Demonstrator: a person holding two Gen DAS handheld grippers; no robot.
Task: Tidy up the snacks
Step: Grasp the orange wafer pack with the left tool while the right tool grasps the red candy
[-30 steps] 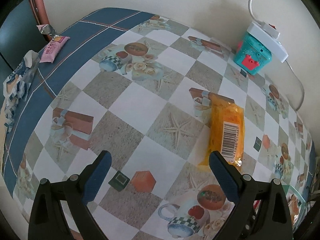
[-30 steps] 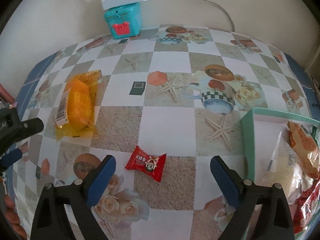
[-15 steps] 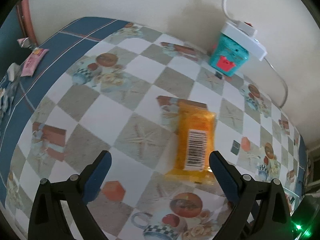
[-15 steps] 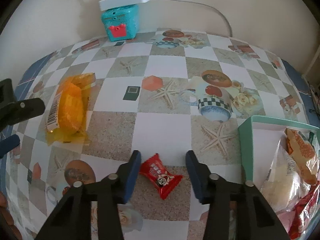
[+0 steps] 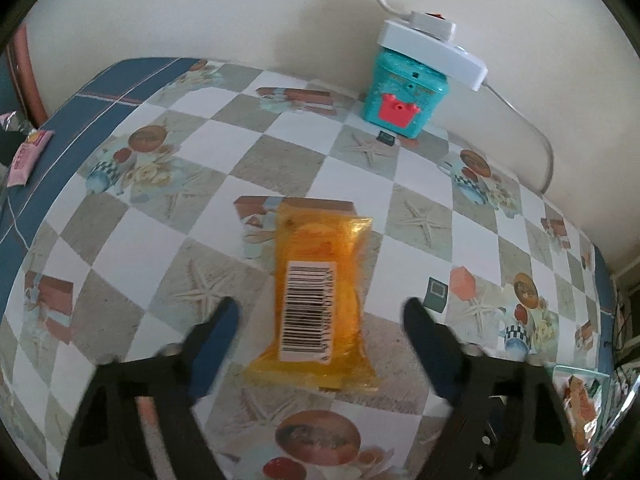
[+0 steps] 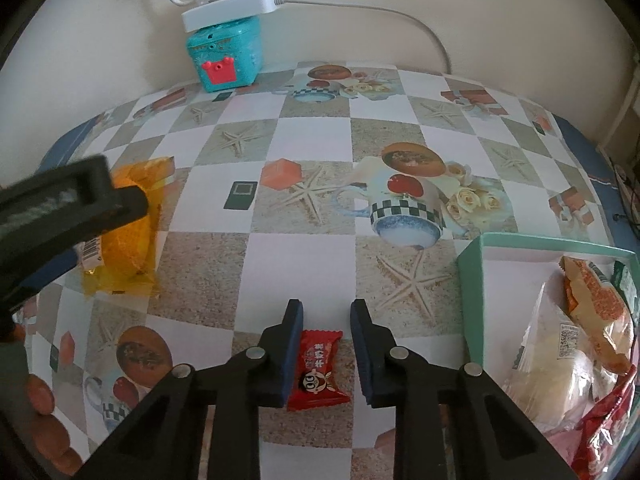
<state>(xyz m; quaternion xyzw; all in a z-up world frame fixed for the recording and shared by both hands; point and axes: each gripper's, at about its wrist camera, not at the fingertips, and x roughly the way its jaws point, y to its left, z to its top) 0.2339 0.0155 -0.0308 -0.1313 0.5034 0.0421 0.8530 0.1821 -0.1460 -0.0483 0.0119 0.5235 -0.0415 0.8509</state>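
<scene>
An orange snack packet with a barcode label lies flat on the patterned tablecloth. My left gripper is open, one finger on each side of the packet's near half, apart from it. The packet also shows in the right wrist view, partly behind the left gripper's finger. A small red candy lies between the fingers of my right gripper. The jaws are narrowed around it; the left pad touches it, the right pad stands apart. A teal box at the right holds several snack packets.
A teal toy box with a white power strip on top stands at the back wall, its cable trailing right. A pink packet lies at the table's far left edge. The snack box's corner shows at lower right.
My left gripper moved right and forward until its fingers straddle the orange packet. My right gripper moved over the red candy and narrowed from wide open to close around it.
</scene>
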